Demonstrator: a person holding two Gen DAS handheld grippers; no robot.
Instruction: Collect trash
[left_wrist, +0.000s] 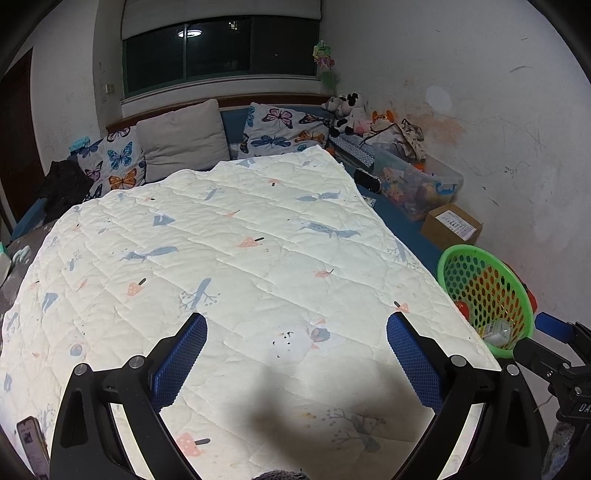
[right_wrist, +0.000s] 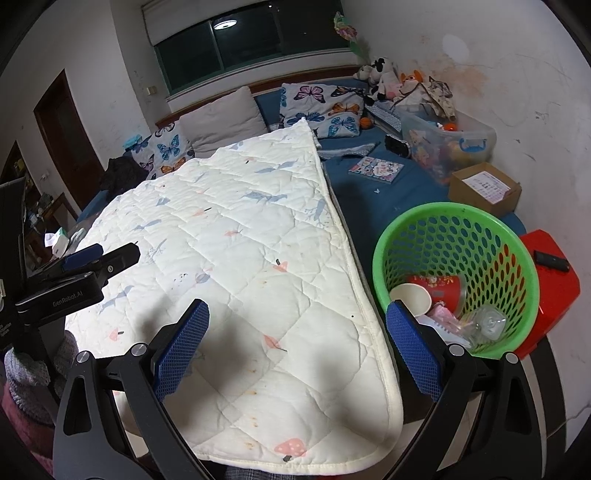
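Hovering over white quilt (left_wrist: 236, 258), left tool (left_wrist: 296, 332) spread, nothing between pads. Right tool (right_wrist: 297, 321) likewise spread wide, empty. Green basket (right_wrist: 517, 258) just right of quilt edge, holding red paper cup (right_wrist: 439, 288), clear plastic scrap (right_wrist: 487, 323), pink wrapper (right_wrist: 441, 314).

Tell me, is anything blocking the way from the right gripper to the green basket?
Nothing visible does. The right gripper is open and empty over the white quilt, and the green basket stands just beside the quilt's edge with its mouth uncovered, already holding a red paper cup and other trash.
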